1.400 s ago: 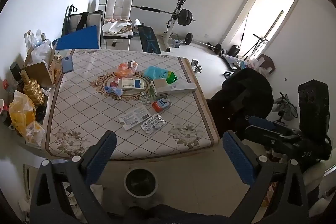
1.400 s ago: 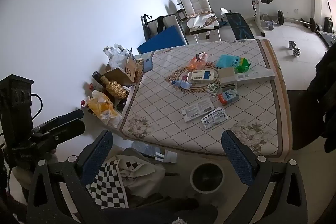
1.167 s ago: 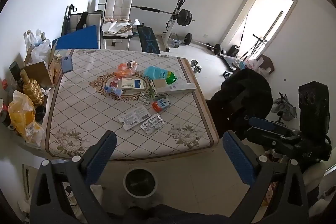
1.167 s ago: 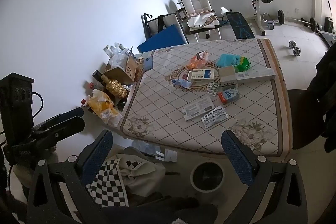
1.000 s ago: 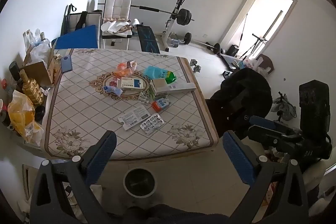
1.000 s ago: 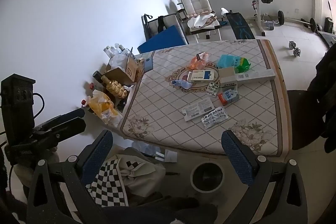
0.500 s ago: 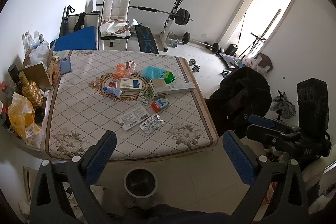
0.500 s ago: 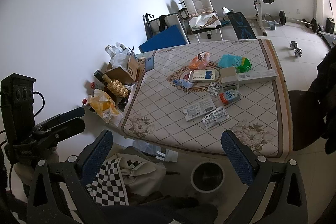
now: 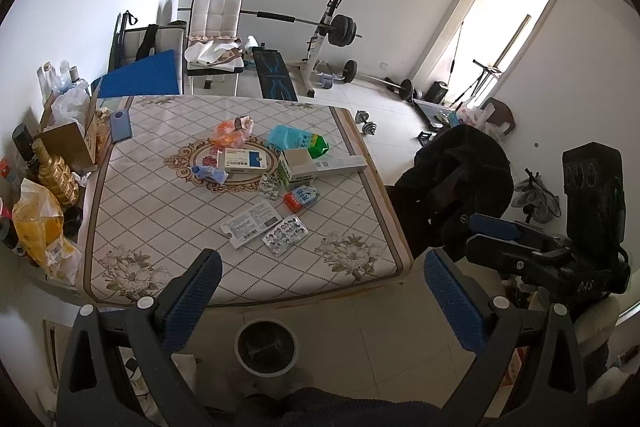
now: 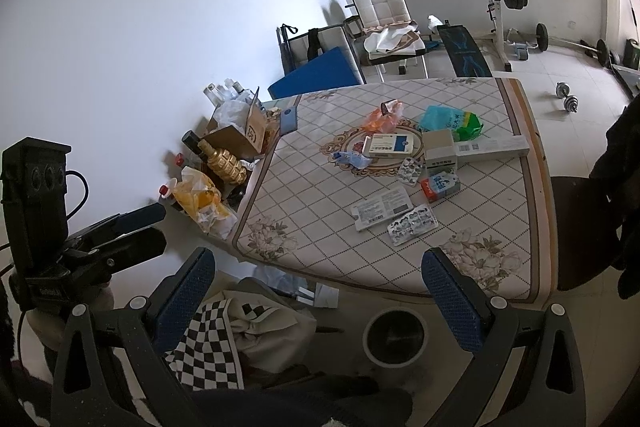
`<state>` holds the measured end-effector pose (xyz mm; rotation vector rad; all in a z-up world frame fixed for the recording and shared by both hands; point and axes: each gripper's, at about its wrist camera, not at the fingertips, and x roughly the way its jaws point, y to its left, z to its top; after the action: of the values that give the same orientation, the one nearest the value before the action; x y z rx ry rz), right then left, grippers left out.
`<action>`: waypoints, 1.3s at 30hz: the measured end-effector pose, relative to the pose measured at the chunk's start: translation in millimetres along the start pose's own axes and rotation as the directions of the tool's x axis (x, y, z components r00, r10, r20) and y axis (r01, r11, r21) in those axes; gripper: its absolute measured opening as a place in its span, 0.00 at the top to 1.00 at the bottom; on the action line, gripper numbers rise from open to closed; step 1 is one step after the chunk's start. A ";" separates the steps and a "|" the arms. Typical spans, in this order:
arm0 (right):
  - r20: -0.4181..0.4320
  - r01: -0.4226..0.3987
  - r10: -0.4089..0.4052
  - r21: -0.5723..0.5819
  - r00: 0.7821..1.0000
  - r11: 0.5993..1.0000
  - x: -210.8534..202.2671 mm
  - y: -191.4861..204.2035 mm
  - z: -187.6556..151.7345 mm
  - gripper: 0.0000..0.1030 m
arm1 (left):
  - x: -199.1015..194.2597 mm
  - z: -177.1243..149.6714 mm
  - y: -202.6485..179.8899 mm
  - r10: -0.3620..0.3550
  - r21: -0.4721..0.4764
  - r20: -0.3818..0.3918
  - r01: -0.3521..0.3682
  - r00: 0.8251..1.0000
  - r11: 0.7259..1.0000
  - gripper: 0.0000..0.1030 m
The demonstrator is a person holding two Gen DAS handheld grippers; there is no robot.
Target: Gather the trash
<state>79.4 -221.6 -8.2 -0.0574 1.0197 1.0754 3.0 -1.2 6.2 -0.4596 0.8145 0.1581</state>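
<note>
The tablecloth (image 9: 160, 211) is cream with a brown diamond grid and flower corners (a gold medallion sits in its middle). On it lie an orange wrapper (image 9: 230, 131), a turquoise and green packet (image 9: 298, 141) and a white box with a blue patch (image 9: 242, 159). The gripper pads (image 10: 450, 301) are blue, and the cloth on the floor (image 10: 212, 351) is black-and-white checked.

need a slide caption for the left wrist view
Open left tongs above a bin, facing a table littered with pill packs and boxes.

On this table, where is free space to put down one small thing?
The table is bare along its near edge, in front of the blister pack, and on its left side between the phone and the flat card. The centre is crowded.
</note>
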 end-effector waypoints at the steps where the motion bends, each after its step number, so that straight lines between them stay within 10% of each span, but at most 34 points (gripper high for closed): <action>1: -0.001 -0.001 0.001 -0.002 1.000 1.000 0.5 0.8 0.0 0.00 | 0.1 0.3 -0.6 -0.001 -0.001 -0.001 0.001 1.000 1.000 0.00; 39: 0.005 -0.006 0.006 -0.010 1.000 1.000 1.7 9.0 1.9 0.00 | 0.5 -1.3 -1.8 -0.005 -0.003 -0.001 0.005 1.000 1.000 0.00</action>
<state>74.0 -214.8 -4.6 -0.0598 1.0102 1.0856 3.0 -3.4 5.7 -0.4648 0.8138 0.1542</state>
